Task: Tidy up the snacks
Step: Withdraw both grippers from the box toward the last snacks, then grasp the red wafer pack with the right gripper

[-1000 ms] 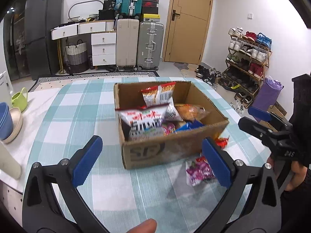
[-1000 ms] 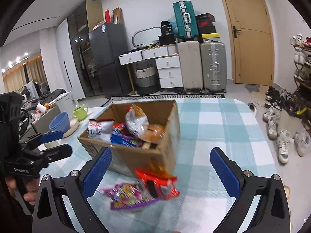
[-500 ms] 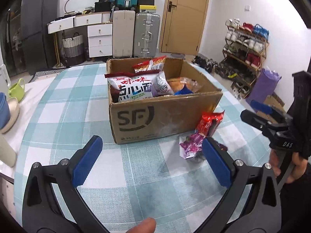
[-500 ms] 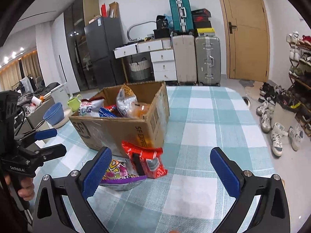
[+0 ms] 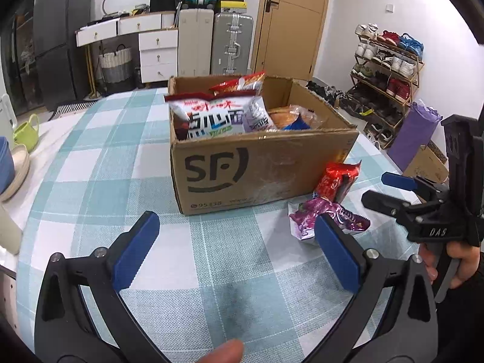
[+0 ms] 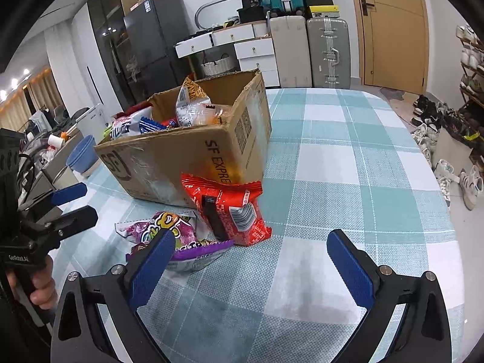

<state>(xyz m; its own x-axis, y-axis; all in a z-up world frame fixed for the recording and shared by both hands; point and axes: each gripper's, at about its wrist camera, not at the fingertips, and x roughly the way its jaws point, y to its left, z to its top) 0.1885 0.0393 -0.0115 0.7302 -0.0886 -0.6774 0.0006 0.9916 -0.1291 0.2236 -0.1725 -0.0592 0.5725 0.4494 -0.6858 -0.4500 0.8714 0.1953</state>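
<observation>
Both grippers spread wide, nothing between the pads, each hovering over the checked tablecloth (image 5: 236,260). Left gripper (image 5: 234,249) faces the near wall of the cardboard box (image 5: 257,172), printed "SF", box sits mid-table, open top. Inside: a white noodle pack (image 5: 211,118) standing at the near left, a red-topped bag (image 5: 239,86) behind it, a bread-like bag (image 5: 290,115) to the right, something blue wedged between; can't read more. Two snacks are out of the box on the cloth, at its near right corner: red packet (image 6: 230,208) leaning upright against the corner, barcode side toward the right wrist view, and purple packet (image 6: 175,236) lying flat just beside it, edges touching or overlapping. Right gripper (image 6: 252,264) sits near those two, its left pad in front of the purple packet in its own view, contact unclear. Each gripper shows in the other's view, held by a hand (image 5: 450,260) at the handle. Blue bowl (image 6: 80,154) and green cup (image 5: 25,133) far left of the table edge.
</observation>
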